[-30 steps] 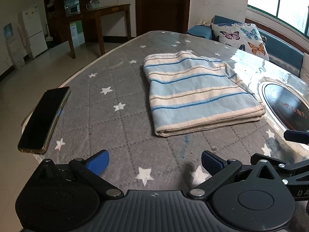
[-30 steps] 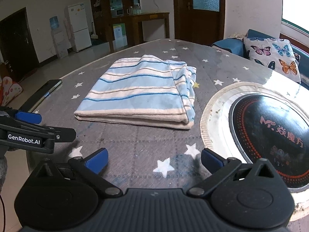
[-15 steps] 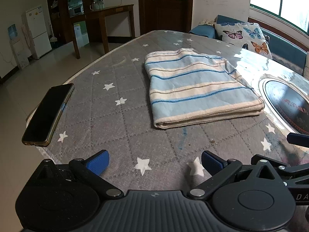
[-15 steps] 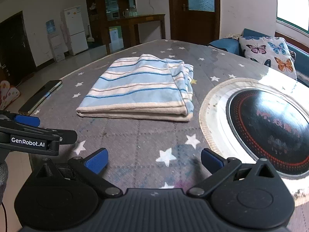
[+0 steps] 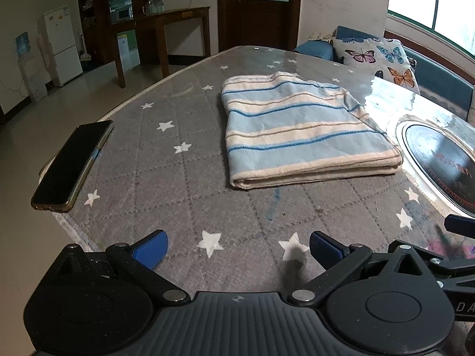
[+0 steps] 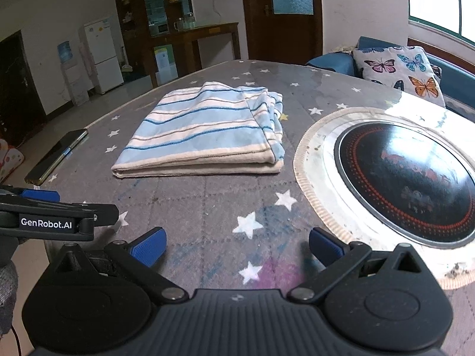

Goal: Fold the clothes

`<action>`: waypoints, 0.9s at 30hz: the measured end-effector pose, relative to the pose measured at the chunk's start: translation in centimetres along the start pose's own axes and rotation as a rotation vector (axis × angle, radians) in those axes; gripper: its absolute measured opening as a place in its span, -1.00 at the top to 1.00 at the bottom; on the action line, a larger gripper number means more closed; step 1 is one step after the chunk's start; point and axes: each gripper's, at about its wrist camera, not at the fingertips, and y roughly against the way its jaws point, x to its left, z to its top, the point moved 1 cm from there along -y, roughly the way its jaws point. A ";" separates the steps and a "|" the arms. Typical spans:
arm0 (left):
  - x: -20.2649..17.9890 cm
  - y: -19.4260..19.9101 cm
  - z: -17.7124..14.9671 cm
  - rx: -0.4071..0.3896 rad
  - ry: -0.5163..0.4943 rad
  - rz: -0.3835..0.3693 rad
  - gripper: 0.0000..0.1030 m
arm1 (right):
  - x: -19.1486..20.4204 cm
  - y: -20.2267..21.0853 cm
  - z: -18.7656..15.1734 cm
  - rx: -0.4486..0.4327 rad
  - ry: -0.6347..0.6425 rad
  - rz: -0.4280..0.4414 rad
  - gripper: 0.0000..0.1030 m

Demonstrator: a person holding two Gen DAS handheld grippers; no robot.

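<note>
Garment: blue-and-cream striped soft cloth, folded flat, frame centre on the grey star-print surface.
Handling: light, limp; pinch near corners.
Left hand-held gripper: released, empty.
Right hand-held gripper: released, empty.

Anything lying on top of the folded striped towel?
Nothing: the striped towel has a bare top in both views. What its folded layers cover on the table cannot be seen.

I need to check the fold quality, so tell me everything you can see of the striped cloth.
The striped cloth is soft, towel-like fabric in pale blue and cream bands with thin dark-blue and tan lines. It lies folded into a flat, layered rectangle on the star-patterned table cover, its cream-edged end nearest the cameras and its right edge slightly rumpled. Neither gripper touches it.
</note>
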 end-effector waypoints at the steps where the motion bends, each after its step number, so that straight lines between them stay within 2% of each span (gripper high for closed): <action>1: 0.0 0.0 0.0 0.000 0.002 0.003 -1.00 | 0.0 0.0 -0.1 -0.002 0.003 -0.007 -1.00; 13: -1.1 -0.6 -0.6 0.027 -0.010 0.014 -1.00 | -0.4 0.0 -0.9 0.013 -0.009 -0.032 -1.00; 27: -1.3 -0.9 -0.7 0.042 -0.002 0.012 -1.00 | 0.4 -0.4 -1.2 0.020 0.040 -0.069 -1.00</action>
